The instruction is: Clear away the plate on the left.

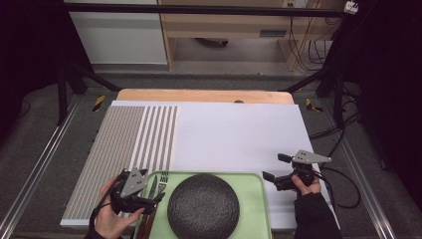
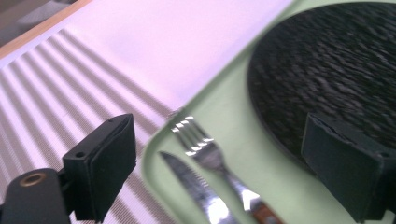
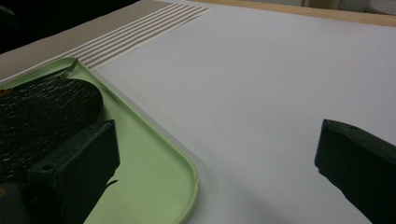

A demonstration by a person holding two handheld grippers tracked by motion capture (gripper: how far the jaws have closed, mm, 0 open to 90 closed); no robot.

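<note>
A light green tray (image 1: 254, 191) lies at the near edge of the table and holds a round black textured plate (image 1: 203, 205). On the tray, left of the plate, lie a fork (image 1: 163, 178) and a knife (image 1: 153, 186). My left gripper (image 1: 147, 186) is open, its jaws astride the fork (image 2: 205, 149) and knife (image 2: 191, 184); one jaw is over the striped mat, the other over the plate (image 2: 327, 70). My right gripper (image 1: 275, 167) is open and empty beside the tray's right far corner (image 3: 187, 172), over the white mat.
The tray rests on a large white mat (image 1: 234, 134) whose left part is striped (image 1: 124, 139). A wooden table edge (image 1: 204, 95) shows beyond it. Cables and a black frame (image 1: 328, 74) stand off the table at the right.
</note>
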